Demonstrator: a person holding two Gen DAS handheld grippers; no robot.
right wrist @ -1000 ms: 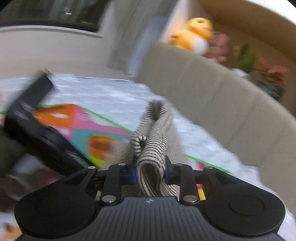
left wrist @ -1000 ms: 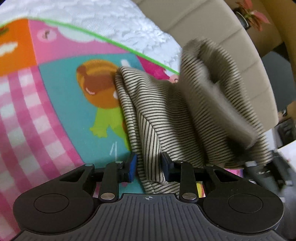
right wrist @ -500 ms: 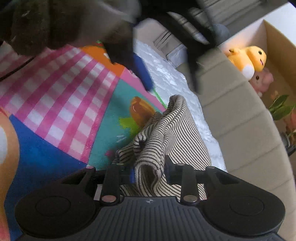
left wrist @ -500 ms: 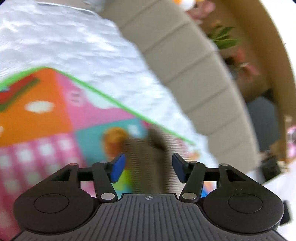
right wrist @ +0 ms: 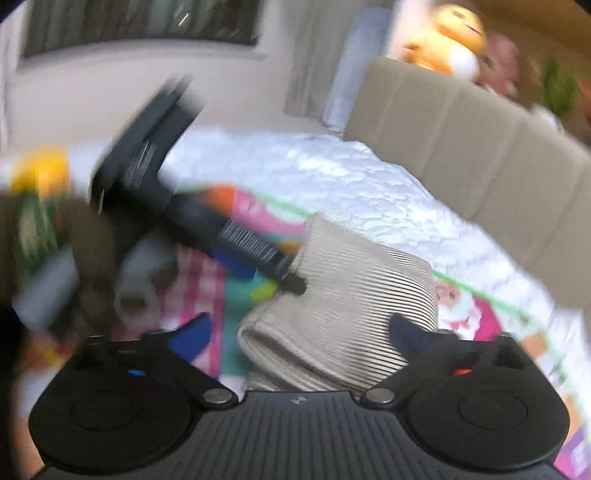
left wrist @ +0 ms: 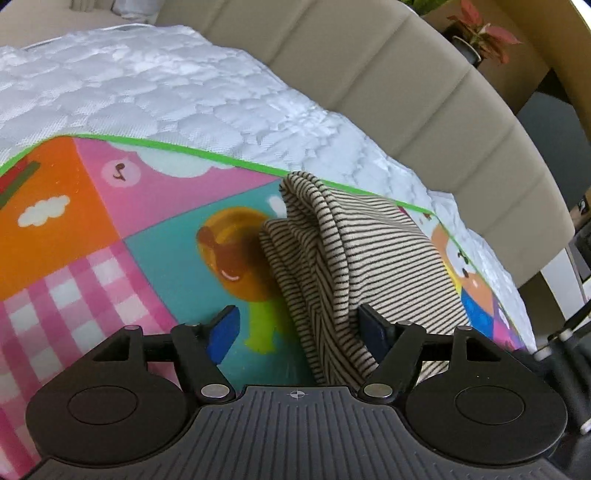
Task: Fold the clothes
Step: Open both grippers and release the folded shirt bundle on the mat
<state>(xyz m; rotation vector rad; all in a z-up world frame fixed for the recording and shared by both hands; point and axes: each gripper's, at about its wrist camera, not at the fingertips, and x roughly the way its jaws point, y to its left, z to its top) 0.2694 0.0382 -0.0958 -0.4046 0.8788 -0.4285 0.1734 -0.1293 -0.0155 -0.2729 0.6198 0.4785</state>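
- While both claws stand spread wide, the striped garment (left wrist: 354, 258) lies folded into a thick bundle on the colourful play mat (left wrist: 110, 229), near the mat's green-edged far border
- Left claw (left wrist: 299, 328): jaws wide apart and holding nothing; the blue pad (left wrist: 223, 332) of one finger sits over the teal panel of the mat, clear of the cloth, while the opposite pad is just beside or touching the near edge of the bundle, and which of the two cannot be told
- In the left wrist view the garment shows cream cloth with thin dark stripes, several layers stacked, with a raised fold running along its top and its near end reaching down between the fingers
- Right claw (right wrist: 299, 336): also wide open with nothing gripped; the garment (right wrist: 351, 299) lies in the gap between its fingers, with clear space on either side of the cloth
- That right wrist view is blurred, so fine detail is lost; the left claw (right wrist: 295, 282) appears in it as a dark streak coming in from the upper left, its tip at the far left edge of the bundle
- The mat rests on a white quilted mattress (left wrist: 184, 110), and a beige padded headboard (left wrist: 424, 92) curves behind it
- A red-leaved potted plant (left wrist: 480, 33) stands beyond the headboard, and an orange plush toy (right wrist: 447, 40) shows blurred above it
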